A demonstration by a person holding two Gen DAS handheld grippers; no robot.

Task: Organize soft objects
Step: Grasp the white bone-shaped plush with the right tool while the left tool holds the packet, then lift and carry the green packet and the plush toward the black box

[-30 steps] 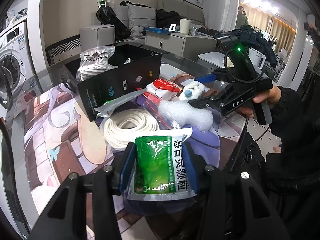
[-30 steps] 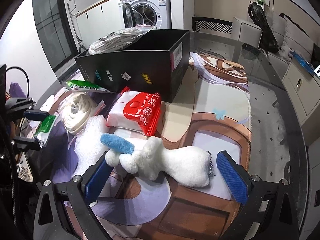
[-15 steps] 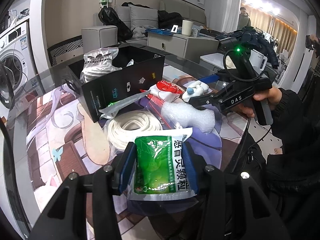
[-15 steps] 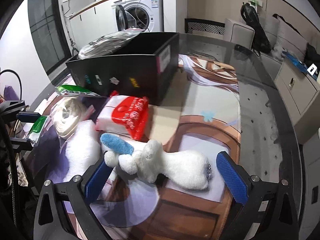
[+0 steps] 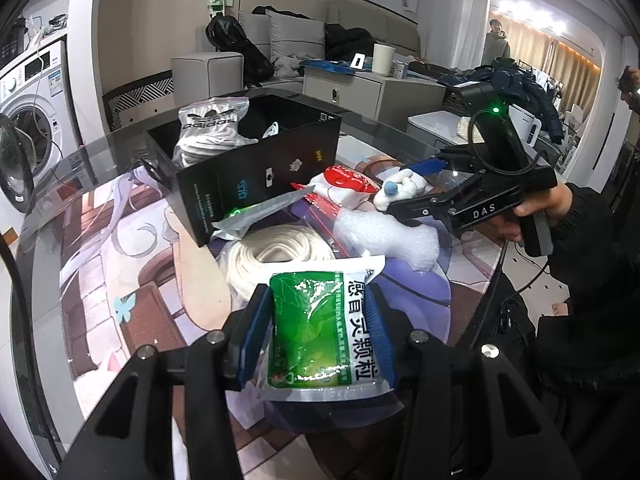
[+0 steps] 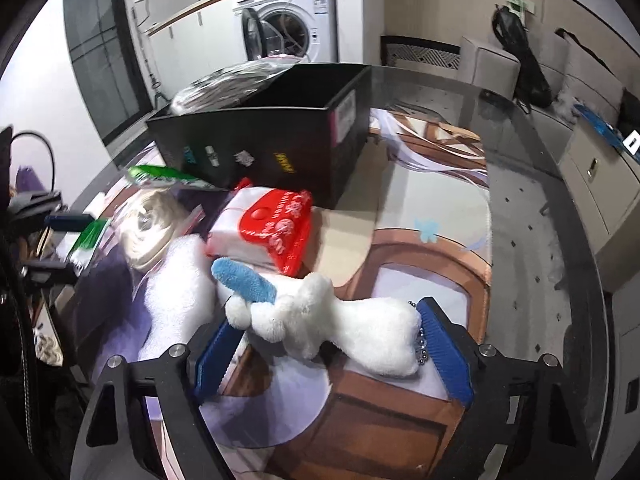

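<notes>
Sorting under way, mostly unfinished. Left hand-held gripper (image 5: 318,330) pinches green sachet (image 5: 320,330), held above near tabletop (image 6: 540,208) edge. Right hand-held gripper (image 6: 332,354) closes around white plush toy (image 6: 340,324), pads touching both ends, grip apparently snug. Black box (image 5: 256,168) at far side holds one bagged item (image 5: 210,130). Rope coil (image 5: 276,254), red-lidded wipes pack (image 6: 266,226), white foam wrap (image 5: 384,234), second green sachet (image 6: 166,176) lie outside box.

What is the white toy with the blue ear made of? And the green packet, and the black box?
The white toy looks like fuzzy plush fabric, its nap soft and matted. The green packet in the left claw seems to be glossy plastic film, since light glints off it and it wrinkles. The black box looks like matte printed cardboard, judging by its thin, straight walls.
</notes>
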